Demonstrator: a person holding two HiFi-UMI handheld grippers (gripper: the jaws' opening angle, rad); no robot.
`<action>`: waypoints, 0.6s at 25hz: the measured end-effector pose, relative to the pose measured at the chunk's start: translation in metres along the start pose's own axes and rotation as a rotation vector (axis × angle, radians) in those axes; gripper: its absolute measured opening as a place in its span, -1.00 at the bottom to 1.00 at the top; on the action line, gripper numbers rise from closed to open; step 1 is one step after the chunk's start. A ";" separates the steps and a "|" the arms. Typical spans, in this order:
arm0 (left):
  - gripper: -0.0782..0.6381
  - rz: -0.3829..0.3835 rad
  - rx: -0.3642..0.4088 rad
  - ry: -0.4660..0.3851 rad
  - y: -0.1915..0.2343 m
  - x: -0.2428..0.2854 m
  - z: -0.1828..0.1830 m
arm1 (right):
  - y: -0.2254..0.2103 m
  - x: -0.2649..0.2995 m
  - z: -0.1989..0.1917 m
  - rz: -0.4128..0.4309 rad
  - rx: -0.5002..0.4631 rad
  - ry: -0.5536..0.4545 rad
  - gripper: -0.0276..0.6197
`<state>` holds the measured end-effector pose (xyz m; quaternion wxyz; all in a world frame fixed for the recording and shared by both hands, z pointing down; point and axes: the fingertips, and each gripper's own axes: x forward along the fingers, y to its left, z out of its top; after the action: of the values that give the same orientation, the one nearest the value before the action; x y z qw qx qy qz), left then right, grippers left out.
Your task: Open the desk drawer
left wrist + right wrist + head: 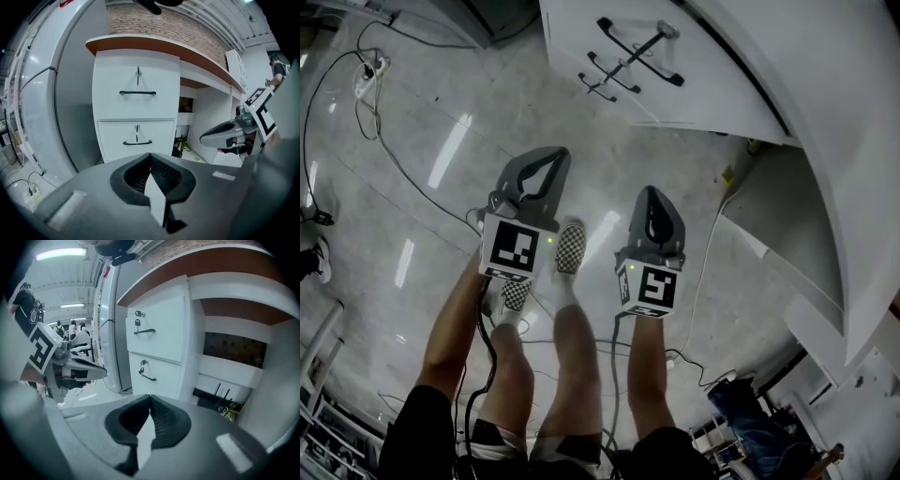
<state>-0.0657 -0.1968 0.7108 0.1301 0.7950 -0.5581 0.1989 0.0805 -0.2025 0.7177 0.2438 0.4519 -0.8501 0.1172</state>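
Two closed grippers held out in front of the desk – both empty.

Closest in, well back from the desk [154, 45], the person's checkered shoes [571, 248] stand on the shiny grey floor [422, 141]. A little nearer the desk, the left gripper [551, 159] and the right gripper [653, 194] hang side by side, apart from each other, with their noses toward the desk. Each one has its jaws pressed tight together and nothing between them. Bare floor lies between the grippers and the desk – neither one touches it. Under the desk's brown top edge sit two white drawers, the top drawer [137, 84] right above the bottom drawer [136, 136]. Each has a dark handle [137, 93] with a small key [138, 71] over it, and both look shut. Behind the desk is a brick wall [154, 21].
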 end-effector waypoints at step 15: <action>-0.10 -0.002 0.393 0.061 0.001 0.065 0.015 | -0.023 -0.014 0.003 -0.023 -0.035 0.001 -0.90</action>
<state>-0.0446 -0.2575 0.7272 -0.0107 0.7992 -0.5036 0.3280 0.1057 -0.2068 0.7071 0.2536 0.4573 -0.8465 0.0997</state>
